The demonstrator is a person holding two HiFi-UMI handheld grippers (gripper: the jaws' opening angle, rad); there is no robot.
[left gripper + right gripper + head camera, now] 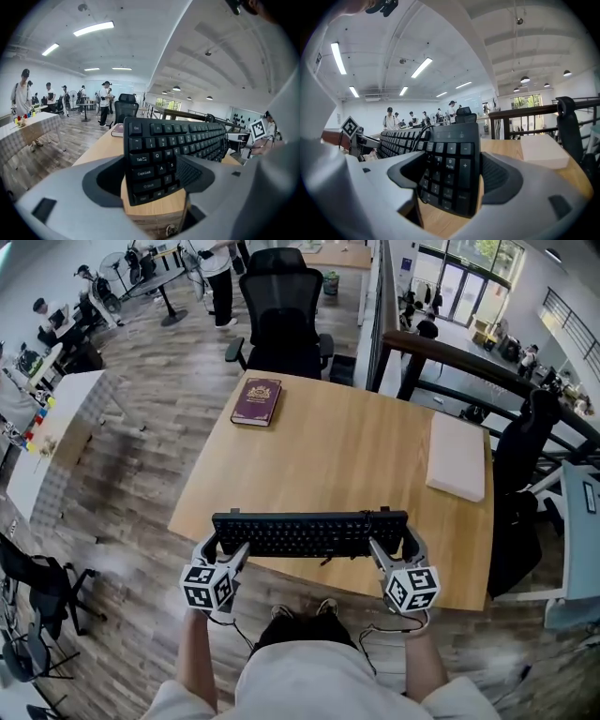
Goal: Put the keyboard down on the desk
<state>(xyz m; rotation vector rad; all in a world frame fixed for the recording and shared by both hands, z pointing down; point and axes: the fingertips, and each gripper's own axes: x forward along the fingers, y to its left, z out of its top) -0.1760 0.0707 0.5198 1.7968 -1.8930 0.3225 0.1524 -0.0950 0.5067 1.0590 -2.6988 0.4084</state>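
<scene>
A black keyboard (309,532) hangs level over the near edge of the wooden desk (356,460), held by both ends. My left gripper (225,547) is shut on its left end, and in the left gripper view the Tab and Caps Lock keys (145,166) sit between the jaws (150,176). The right gripper (392,547) is shut on the number-pad end (450,157), which fills the gap of that gripper (452,176). The keyboard's black cable (417,133) loops at its back edge. Whether its underside touches the desk cannot be told.
A dark red book (256,401) lies at the desk's far left corner. A white flat pad (457,456) lies along the right side. A black office chair (281,320) stands behind the desk, a dark railing (469,362) runs at right. People stand far off.
</scene>
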